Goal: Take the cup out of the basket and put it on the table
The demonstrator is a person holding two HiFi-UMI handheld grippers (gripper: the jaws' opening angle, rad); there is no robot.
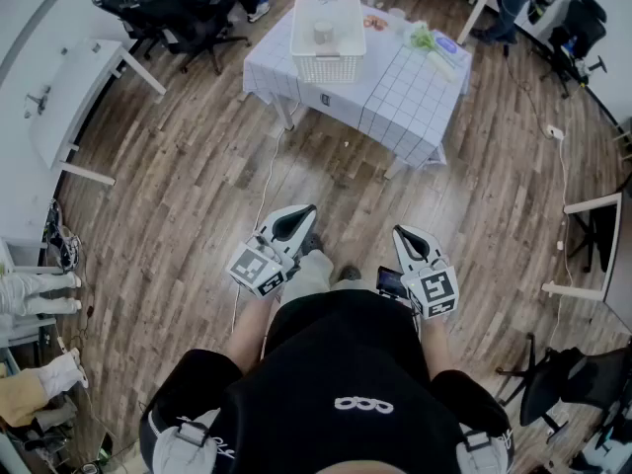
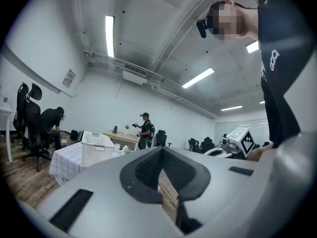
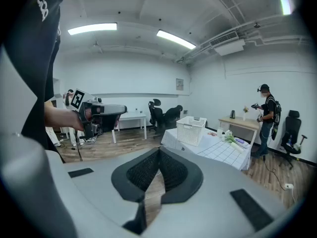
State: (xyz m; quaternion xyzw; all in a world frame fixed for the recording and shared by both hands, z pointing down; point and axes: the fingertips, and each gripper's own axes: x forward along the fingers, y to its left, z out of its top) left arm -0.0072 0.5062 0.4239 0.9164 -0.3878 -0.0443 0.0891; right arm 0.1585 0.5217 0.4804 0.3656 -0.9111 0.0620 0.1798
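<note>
A white basket [image 1: 329, 38] stands on the table with the checked cloth [image 1: 395, 102] far ahead of me, and a small cup [image 1: 323, 33] shows inside it. Both grippers hang close to my body, well short of the table. My left gripper [image 1: 306, 210] is shut with nothing in it, its pads meeting at the tip [image 2: 161, 150]. My right gripper [image 1: 401, 230] is likewise shut and empty [image 3: 159, 150]. The basket [image 2: 96, 150] [image 3: 191, 130] appears in both gripper views, and its wall hides the cup there.
Green items and small objects [image 1: 430, 42] lie on the table to the right of the basket. Office chairs [image 1: 168, 13] and a white desk [image 1: 74, 97] stand at the left. A person [image 3: 266, 115] stands by a far desk. A cable [image 1: 267, 181] runs across the wooden floor.
</note>
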